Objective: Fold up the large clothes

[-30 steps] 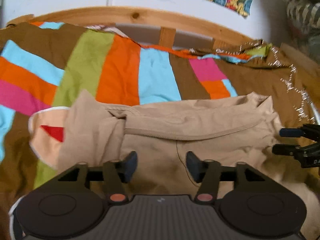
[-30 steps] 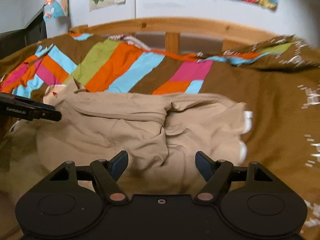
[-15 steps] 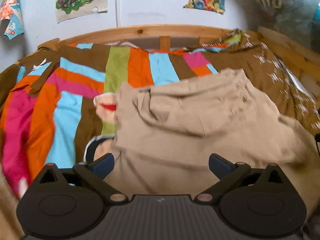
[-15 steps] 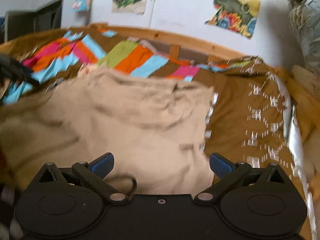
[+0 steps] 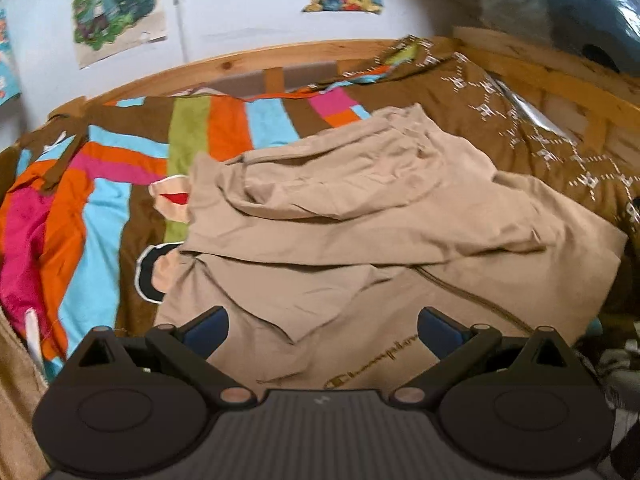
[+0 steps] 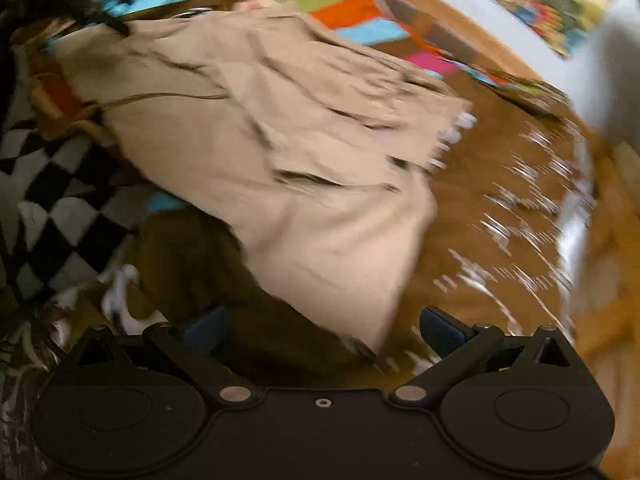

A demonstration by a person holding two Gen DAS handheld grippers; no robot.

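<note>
A beige hooded sweatshirt [image 5: 360, 240] lies folded over on the bed, its hood and upper part laid across the body, brown embroidered lettering showing near its front edge. My left gripper [image 5: 322, 330] hangs open above that near edge, with nothing between its blue-tipped fingers. In the right wrist view the same sweatshirt [image 6: 280, 128] looks blurred and tilted. My right gripper [image 6: 322, 330] is open over its lower corner and the brown cover, holding nothing.
A striped patchwork bedspread [image 5: 120, 184] covers the bed, brown with white stitching on the right [image 5: 540, 144]. A wooden bed frame [image 5: 240, 64] runs along the wall with posters. A black-and-white chequered cloth [image 6: 52, 208] lies at the near left.
Both grippers opened wide and pulled back from the sweatshirt. It now lies folded flat. The right wrist view swung and tilted to the right.
</note>
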